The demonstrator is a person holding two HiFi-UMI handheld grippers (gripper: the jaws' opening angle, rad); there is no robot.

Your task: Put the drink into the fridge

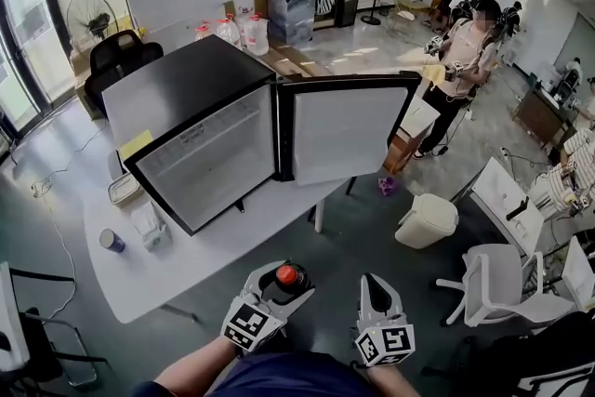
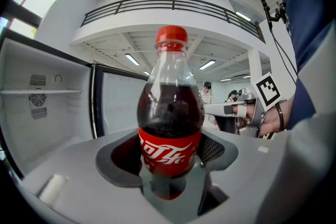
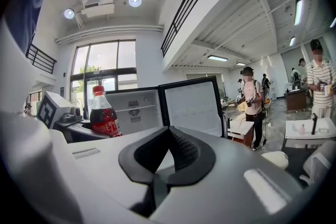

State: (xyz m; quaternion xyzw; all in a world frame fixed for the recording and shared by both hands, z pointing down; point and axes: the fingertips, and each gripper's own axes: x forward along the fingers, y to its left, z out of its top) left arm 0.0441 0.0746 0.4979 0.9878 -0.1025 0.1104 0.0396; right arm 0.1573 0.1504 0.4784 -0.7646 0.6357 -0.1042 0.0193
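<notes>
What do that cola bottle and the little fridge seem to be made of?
The cola bottle looks like clear glossy plastic: the dark drink shows through it, under a red cap. The fridge seems to be dark, faintly shiny sheet metal outside, with a white lining, probably moulded plastic.

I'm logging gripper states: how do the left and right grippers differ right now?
The left gripper is shut on the cola bottle, which stands upright between its jaws; the right gripper holds nothing, its jaws together. In the head view the left gripper angles toward the right, while the right gripper points straight ahead. Both are held low, short of the open fridge.
</notes>
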